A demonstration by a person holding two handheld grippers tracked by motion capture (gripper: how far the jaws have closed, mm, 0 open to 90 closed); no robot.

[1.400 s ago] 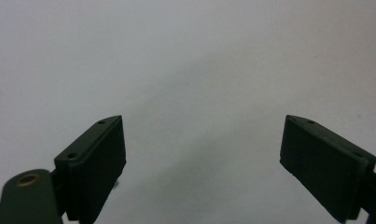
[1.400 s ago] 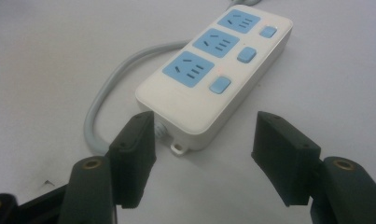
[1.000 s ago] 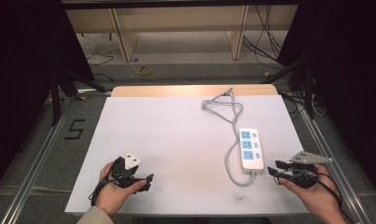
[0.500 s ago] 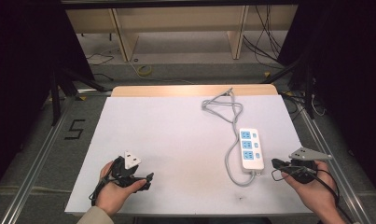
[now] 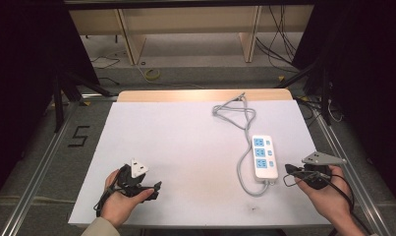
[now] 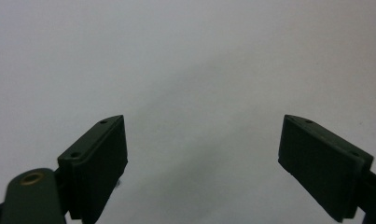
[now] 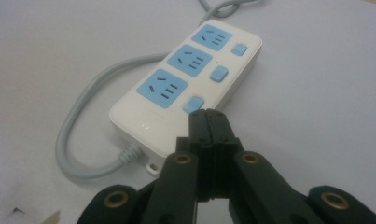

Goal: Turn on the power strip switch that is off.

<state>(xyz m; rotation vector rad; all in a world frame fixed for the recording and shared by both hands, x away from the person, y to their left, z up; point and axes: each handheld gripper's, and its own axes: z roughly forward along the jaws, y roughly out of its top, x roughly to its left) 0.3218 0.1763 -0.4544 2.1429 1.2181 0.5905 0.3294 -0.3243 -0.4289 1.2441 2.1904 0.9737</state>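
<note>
A white power strip [image 5: 264, 156] lies on the right half of the white table [image 5: 185, 142], its long side running away from the person, with three blue sockets in a row and a small blue switch beside each. Its grey cord [image 5: 242, 123] leaves the near end, curls round in a loop on the strip's left side and runs up to a loose knot of cable toward the far edge of the table. The right hand-held gripper [image 5: 289, 169] sits just beside the near right corner of the strip, pointing at it, held in the person's right hand [image 5: 328, 194] at the table's right edge. Its jaws have just been closing and are now pressed flat together with nothing between them; in the right gripper view the tips [image 7: 209, 119] hover close above the near end of the strip, just by the nearest switch [image 7: 193, 103], and I cannot tell whether they touch it. The left hand-held gripper [image 5: 154, 189] rests low over the near left part of the table in the person's left hand [image 5: 122, 196], well apart from the strip. Its jaws stand wide open, with bare table between them.
</note>
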